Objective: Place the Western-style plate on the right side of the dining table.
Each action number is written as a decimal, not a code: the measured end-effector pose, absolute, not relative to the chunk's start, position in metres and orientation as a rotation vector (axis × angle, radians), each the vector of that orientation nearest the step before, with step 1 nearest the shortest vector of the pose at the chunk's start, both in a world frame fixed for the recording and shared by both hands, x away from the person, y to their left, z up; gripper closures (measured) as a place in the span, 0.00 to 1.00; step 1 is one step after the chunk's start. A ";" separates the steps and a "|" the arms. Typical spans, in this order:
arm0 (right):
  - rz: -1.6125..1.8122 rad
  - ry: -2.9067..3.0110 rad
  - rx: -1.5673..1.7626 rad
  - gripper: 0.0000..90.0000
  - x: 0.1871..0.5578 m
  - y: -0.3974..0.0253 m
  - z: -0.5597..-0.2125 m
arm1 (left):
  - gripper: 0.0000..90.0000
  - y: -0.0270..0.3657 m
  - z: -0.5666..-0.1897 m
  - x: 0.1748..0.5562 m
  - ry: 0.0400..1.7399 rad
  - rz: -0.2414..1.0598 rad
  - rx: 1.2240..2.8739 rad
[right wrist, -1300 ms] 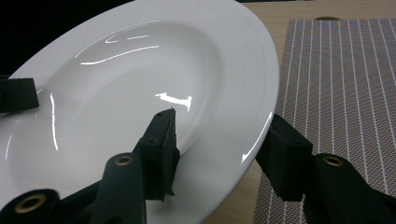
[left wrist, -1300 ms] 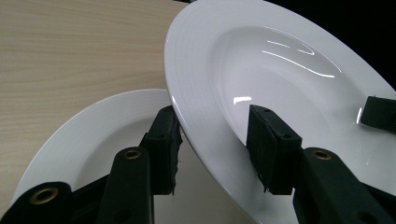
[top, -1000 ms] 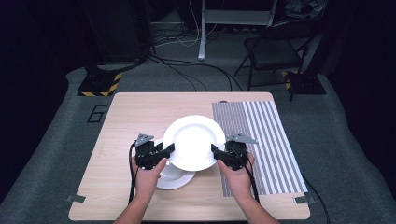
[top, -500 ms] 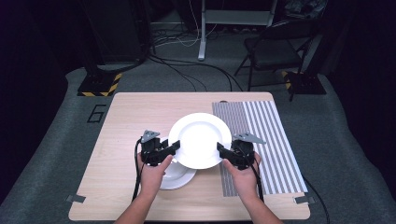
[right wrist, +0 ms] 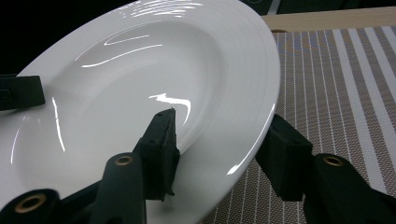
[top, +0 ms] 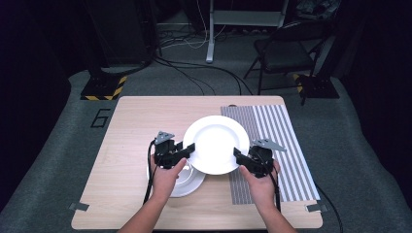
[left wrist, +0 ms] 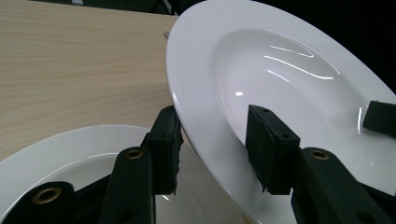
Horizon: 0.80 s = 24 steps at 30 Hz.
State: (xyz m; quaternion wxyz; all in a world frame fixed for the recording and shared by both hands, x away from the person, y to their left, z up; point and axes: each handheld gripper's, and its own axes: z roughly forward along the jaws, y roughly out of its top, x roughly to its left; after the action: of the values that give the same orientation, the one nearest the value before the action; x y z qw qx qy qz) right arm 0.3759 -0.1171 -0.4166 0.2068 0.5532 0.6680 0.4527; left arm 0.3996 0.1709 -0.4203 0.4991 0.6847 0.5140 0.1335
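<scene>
Two grippers, one plate: I hold the white plate (top: 216, 144) up off the table (top: 126, 121) between them, each of my hands gripping one side. My left gripper (top: 187, 149) takes the plate's left rim; in the left gripper view one jaw sits under the rim and the other rests on the plate's upper face, so the jaws look clamped on it, though there seems a little slack at the rim. My right gripper (top: 238, 154) takes the right rim the same way, one jaw on the inner face and one beneath the edge, as the right gripper view shows. The plate tilts in both gripper views. From the high view it hangs over the middle of the table, its right edge over the striped mat (top: 272, 145). A second white plate (top: 187, 182) lies flat on the wood below my left hand (top: 167, 174), partly covered by the raised plate.
</scene>
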 end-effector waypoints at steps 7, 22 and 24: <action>1.254 1.843 1.556 0.54 0.372 -0.127 -0.416 | 0.63 0.161 -0.419 0.403 1.219 0.312 1.670; 1.244 1.788 1.595 0.54 0.361 -0.150 -0.413 | 0.63 0.137 -0.415 0.409 1.172 0.282 1.691; 1.242 1.780 1.598 0.55 0.360 -0.152 -0.413 | 0.63 0.134 -0.414 0.410 1.165 0.283 1.697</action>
State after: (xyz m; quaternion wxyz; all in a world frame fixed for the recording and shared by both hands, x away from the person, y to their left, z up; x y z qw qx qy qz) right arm 0.3596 -0.1525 -0.4127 0.2212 0.5781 0.6440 0.4495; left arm 0.4095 0.1341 -0.4139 0.5074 0.7038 0.4831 0.1173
